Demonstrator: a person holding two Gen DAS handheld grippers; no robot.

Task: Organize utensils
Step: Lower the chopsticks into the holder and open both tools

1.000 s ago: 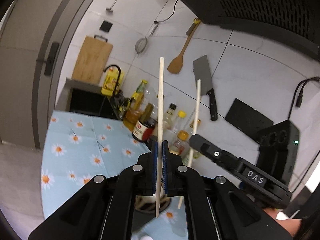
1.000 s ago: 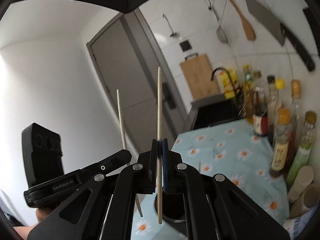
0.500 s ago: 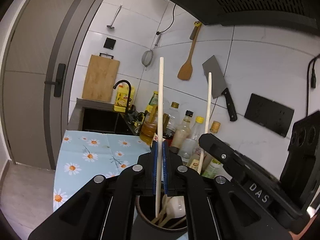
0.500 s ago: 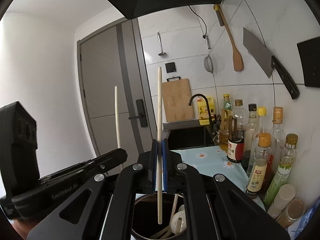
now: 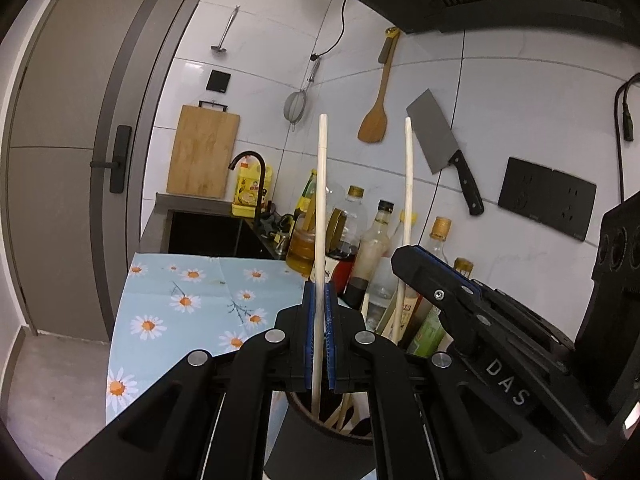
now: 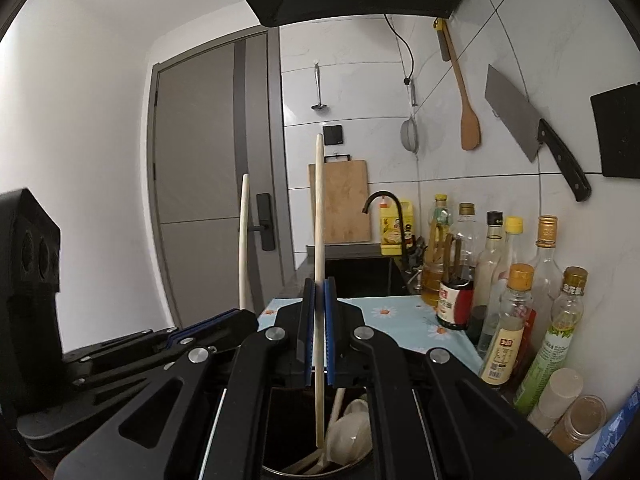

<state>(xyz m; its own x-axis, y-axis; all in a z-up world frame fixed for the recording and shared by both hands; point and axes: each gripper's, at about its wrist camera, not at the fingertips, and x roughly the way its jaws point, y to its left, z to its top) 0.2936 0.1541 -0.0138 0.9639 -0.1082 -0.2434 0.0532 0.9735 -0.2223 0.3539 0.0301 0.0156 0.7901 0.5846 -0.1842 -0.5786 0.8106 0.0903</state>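
My left gripper [image 5: 319, 336] is shut on a pale chopstick [image 5: 321, 200], held upright with its lower end inside the dark utensil holder [image 5: 320, 448]. My right gripper [image 6: 319, 336] is shut on a second chopstick [image 6: 319, 220], also upright, its tip inside the same holder [image 6: 280, 432], which holds a white spoon [image 6: 348, 428] and wooden utensils. Each gripper shows in the other's view: the right gripper [image 5: 416, 256] with its chopstick [image 5: 407, 184] stands to the right, and the left gripper [image 6: 236, 318] with its chopstick [image 6: 244, 240] stands to the left.
A row of oil and sauce bottles [image 6: 508, 300] lines the wall on the right. A daisy-print cloth [image 5: 184, 304] covers the counter, with a sink and black tap [image 5: 256, 184] behind. A cleaver [image 5: 440, 148], wooden spatula [image 5: 376, 116], strainer and cutting board [image 5: 204, 152] hang on the wall.
Both grippers have lowered toward the holder with their chopsticks, and the views have levelled out. The chopstick tips now reach into the holder.
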